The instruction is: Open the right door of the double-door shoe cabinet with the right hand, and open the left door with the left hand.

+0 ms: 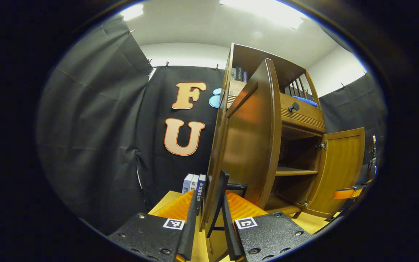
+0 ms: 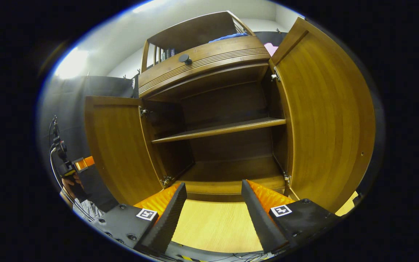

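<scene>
Both doors of the shoe cabinet (image 2: 216, 120) are standing open, so the task is appearing essentially complete.

Left gripper view: the left gripper (image 1: 209, 218) is sitting with its jaws narrow, and the free edge of the left door (image 1: 253, 138) is rising directly between and above the fingertips. A dark handle (image 1: 235, 186) on that door is lying just above the tips; the two fingers are seeming to pinch the door edge or this handle, though the close fisheye angle is making contact on both sides hard to confirm. Beyond the door, to the right of the jaws, the right door (image 1: 340, 171) is hanging swung outward, with the open shelf (image 1: 292, 171) between the two doors. Some books (image 1: 194, 183) are standing just left of the jaws, behind the door.

Right gripper view: the right gripper (image 2: 214, 198) is holding its jaws wide with nothing between them, only the bare tabletop (image 2: 216, 225) and the cabinet floor ahead. The right door (image 2: 326, 116) is standing to the right of the jaws, well apart from the fingers; the left door (image 2: 118, 153) is standing to their left, with the other gripper and a hand (image 2: 72, 181) at its outer side.

Remaining work is looking limited to releasing the left door and withdrawing.
</scene>
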Tool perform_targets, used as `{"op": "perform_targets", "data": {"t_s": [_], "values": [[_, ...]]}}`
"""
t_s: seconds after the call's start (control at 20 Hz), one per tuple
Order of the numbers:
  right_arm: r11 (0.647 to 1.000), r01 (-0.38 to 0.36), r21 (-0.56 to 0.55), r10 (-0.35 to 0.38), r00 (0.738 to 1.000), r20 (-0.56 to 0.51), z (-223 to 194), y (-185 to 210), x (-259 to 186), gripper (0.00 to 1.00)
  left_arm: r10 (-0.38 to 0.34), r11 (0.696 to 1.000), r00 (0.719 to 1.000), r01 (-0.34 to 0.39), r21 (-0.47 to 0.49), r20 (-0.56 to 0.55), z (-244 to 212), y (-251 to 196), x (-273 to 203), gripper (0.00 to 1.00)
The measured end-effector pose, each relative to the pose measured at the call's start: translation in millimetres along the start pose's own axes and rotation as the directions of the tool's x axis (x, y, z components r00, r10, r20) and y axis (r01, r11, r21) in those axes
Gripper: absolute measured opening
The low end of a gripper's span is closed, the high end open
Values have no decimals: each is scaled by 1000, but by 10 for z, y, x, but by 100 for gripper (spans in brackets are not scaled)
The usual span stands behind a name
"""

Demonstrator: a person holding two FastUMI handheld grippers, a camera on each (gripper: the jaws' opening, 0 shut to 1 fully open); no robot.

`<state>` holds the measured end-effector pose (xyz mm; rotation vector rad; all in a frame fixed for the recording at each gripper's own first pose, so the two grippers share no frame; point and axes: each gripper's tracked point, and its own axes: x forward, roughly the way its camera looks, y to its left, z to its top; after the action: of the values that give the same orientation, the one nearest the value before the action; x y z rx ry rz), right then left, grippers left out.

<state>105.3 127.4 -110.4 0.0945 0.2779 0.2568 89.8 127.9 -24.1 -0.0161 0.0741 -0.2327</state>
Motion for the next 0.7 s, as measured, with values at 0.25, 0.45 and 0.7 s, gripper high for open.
{"op": "perform_targets", "data": {"t_s": [0.25,0.45,0.7], "values": [[1000,-21,-21,21,1000,3,42,7,51,89,48,999,999,-47,27,-21,-39,-7,-148,37],[998,-56,-14,56,998,-1,52,35,110,98,139,990,990,-138,9,-22,-19,111,-447,36],[994,-112,-14,112,994,0,102,145,206,98,164,983,985,-160,-87,46,235,-119,-698,22]]}}
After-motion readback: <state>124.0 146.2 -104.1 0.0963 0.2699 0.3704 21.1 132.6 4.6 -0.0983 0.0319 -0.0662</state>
